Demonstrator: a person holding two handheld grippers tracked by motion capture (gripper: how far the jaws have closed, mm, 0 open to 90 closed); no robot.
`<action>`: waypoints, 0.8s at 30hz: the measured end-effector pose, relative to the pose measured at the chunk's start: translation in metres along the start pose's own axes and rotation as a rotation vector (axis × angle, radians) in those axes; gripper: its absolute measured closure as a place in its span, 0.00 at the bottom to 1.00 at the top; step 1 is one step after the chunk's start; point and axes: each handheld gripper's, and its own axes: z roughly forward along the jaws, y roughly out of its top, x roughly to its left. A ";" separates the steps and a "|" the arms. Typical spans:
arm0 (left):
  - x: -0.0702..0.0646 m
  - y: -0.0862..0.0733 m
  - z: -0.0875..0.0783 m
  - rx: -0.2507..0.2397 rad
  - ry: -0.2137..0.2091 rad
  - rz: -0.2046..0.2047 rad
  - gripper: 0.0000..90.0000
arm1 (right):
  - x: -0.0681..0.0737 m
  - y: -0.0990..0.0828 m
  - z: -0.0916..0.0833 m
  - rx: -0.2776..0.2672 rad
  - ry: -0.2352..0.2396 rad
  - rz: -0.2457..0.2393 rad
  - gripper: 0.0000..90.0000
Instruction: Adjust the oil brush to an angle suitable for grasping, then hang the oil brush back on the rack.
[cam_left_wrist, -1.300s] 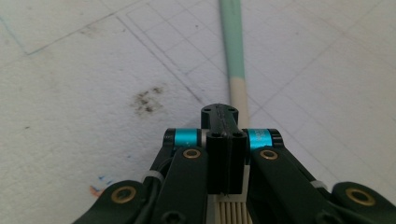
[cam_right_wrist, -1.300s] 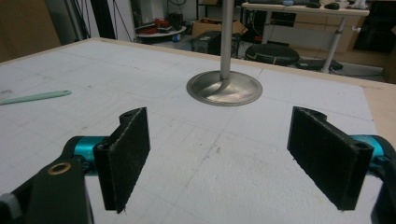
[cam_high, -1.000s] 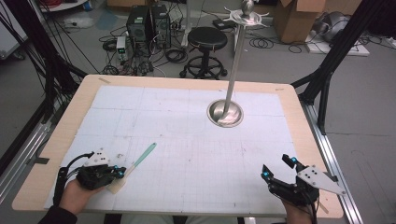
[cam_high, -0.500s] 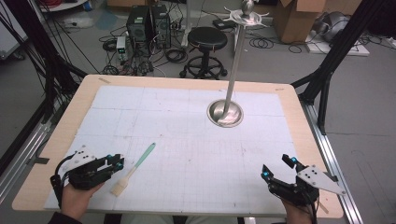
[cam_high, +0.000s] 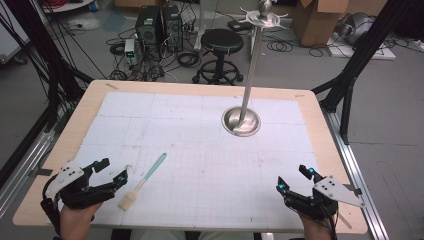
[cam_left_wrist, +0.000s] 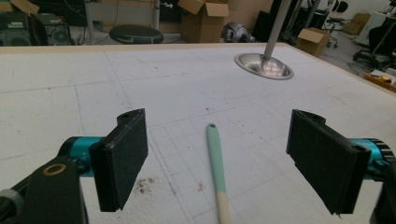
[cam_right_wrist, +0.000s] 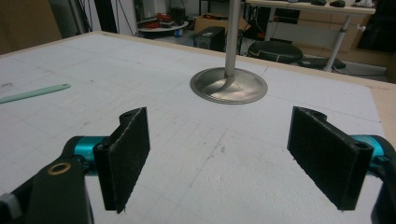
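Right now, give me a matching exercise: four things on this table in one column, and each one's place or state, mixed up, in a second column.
Things:
1. brush
2. stand base
3. left tool
4. right tool

Places or states:
A. open, at the table's near right corner
B. round and shiny, past the table's middle
C. lying flat, mint handle pointing away
D. open, its jaws having just been opening, the brush just beside it

Pairs: 1-C, 2-B, 3-D, 4-A
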 end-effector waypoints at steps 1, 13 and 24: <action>0.000 0.000 0.000 0.000 0.000 0.000 0.24 | 0.000 0.000 0.000 -0.001 0.002 -0.001 0.22; 0.002 -0.001 -0.001 0.014 0.000 0.013 0.26 | 0.000 0.000 0.004 0.016 0.005 0.006 0.22; 0.004 -0.001 0.000 0.018 0.001 0.013 0.27 | 0.000 -0.001 0.005 0.020 0.005 0.001 0.22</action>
